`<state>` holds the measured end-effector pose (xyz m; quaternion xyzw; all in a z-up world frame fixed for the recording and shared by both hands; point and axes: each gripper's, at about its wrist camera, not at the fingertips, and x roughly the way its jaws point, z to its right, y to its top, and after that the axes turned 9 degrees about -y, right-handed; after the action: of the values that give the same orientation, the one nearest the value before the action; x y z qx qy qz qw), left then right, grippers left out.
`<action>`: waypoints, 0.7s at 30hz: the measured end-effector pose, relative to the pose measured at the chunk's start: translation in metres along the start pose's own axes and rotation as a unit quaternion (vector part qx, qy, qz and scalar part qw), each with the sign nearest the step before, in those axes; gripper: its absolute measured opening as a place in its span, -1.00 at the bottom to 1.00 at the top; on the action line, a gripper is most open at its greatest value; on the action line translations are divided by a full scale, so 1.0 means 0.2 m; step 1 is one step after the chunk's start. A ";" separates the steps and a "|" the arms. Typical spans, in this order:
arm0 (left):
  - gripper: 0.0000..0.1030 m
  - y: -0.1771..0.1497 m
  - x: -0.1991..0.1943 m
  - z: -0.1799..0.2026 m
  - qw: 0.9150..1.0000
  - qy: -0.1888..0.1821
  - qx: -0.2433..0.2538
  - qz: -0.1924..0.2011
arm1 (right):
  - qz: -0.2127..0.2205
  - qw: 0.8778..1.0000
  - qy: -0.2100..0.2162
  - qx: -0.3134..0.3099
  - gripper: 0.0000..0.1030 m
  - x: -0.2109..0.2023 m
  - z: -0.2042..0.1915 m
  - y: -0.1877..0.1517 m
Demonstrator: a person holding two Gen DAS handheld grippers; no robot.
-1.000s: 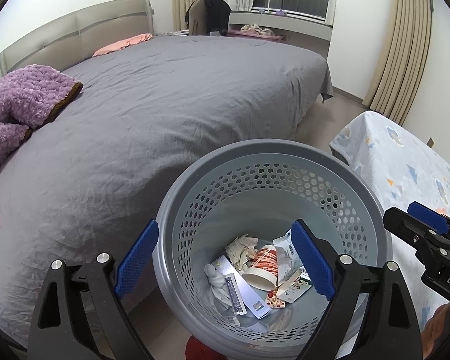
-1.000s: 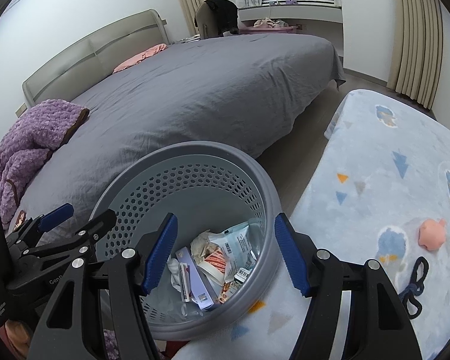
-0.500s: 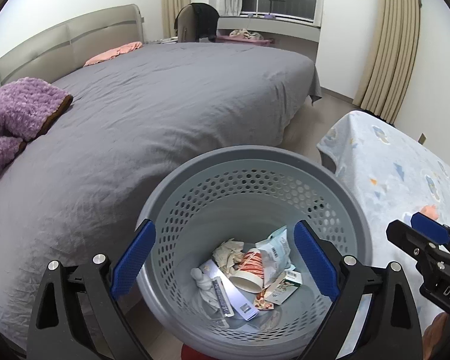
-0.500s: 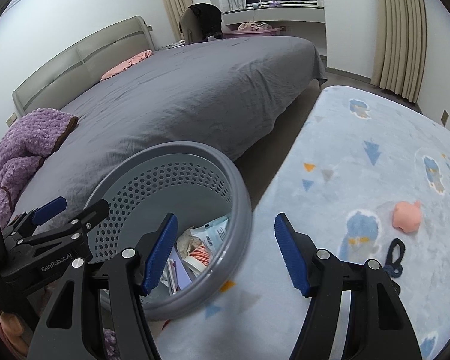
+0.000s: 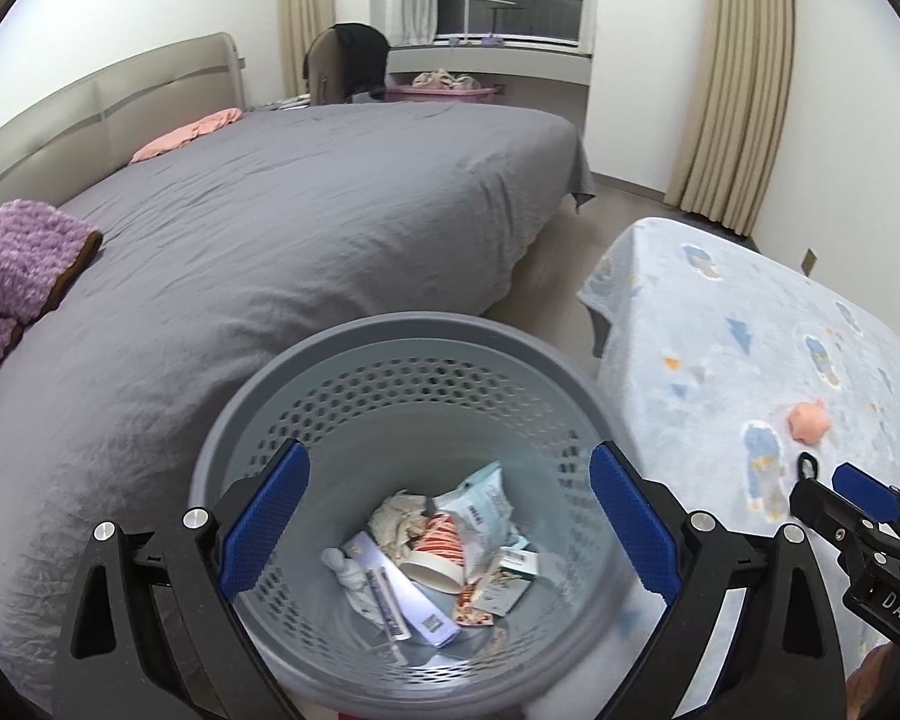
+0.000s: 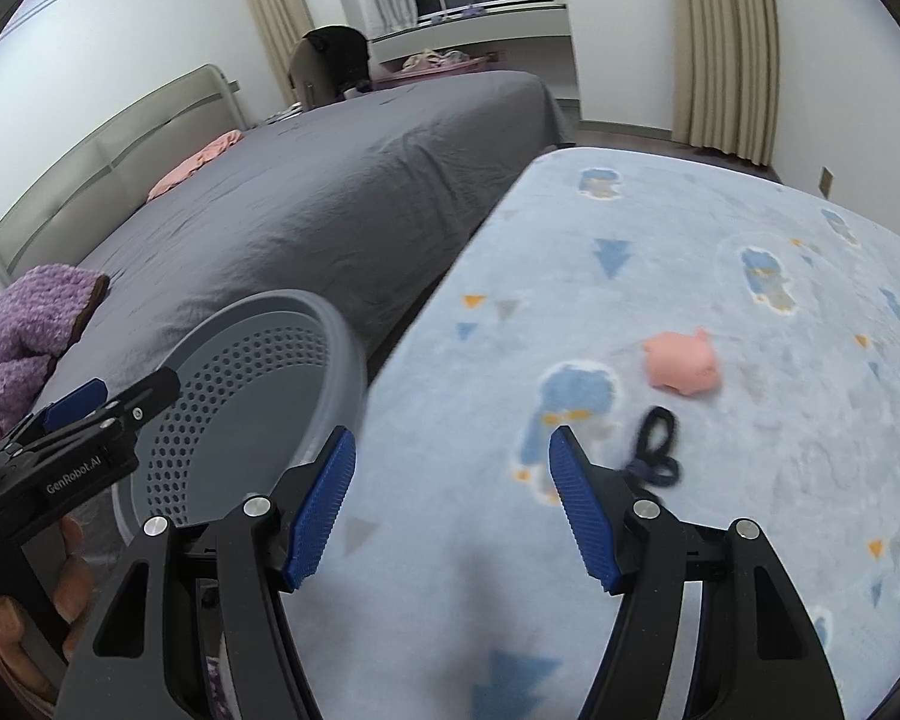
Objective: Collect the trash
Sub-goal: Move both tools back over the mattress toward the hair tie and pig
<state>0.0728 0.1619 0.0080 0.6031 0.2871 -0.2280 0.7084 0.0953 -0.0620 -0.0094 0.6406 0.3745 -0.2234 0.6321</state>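
A grey perforated waste basket (image 5: 306,372) stands between the bed and a light blue blanket. It holds several pieces of trash (image 5: 450,546): a paper cup, wrappers, crumpled tissue. My left gripper (image 5: 444,510) is open and empty right above the basket. The basket also shows in the right wrist view (image 6: 330,330). My right gripper (image 6: 447,504) is open and empty over the blue blanket (image 6: 660,228). A crumpled pink piece (image 6: 684,363) and a dark blue hair tie (image 6: 657,447) lie on the blanket ahead of it, to the right. The pink piece also shows in the left wrist view (image 5: 810,420).
A large bed with a grey cover (image 5: 306,228) fills the left, with a purple blanket (image 5: 12,264) and a pink cloth (image 5: 186,132) on it. A strip of floor (image 5: 558,276) runs between bed and blue blanket. Curtains and a window sill stand at the back.
My right gripper has swung right, from above the basket to over the blue blanket. My left gripper has stayed over the basket, its view shifted slightly right.
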 end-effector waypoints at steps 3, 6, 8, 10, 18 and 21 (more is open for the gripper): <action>0.80 0.00 0.01 0.07 1.000 -0.011 0.009 -0.002 | -0.001 1.000 -0.017 0.014 0.25 -0.02 0.11 -0.02; 0.80 0.00 0.02 0.15 0.999 -0.024 0.021 -0.005 | -0.003 0.999 -0.032 0.029 0.25 -0.04 0.22 -0.04; 0.81 -0.01 0.03 0.21 0.999 -0.035 0.029 -0.008 | -0.004 0.999 -0.040 0.036 0.25 -0.06 0.29 -0.05; 0.81 -0.02 0.04 0.28 0.998 -0.044 0.039 -0.012 | -0.004 0.998 -0.050 0.042 0.25 -0.07 0.35 -0.07; 0.81 -0.05 0.12 0.51 0.994 -0.078 0.066 -0.035 | -0.008 0.995 -0.078 0.061 0.25 -0.12 0.58 -0.11; 0.81 -0.07 0.16 0.60 0.992 -0.091 0.075 -0.048 | -0.010 0.994 -0.081 0.068 0.25 -0.13 0.66 -0.12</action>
<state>0.1024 0.0417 -0.0106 0.6167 0.2322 -0.3367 0.6726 0.0862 -0.1988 -0.0191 0.6580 0.3119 -0.3057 0.6135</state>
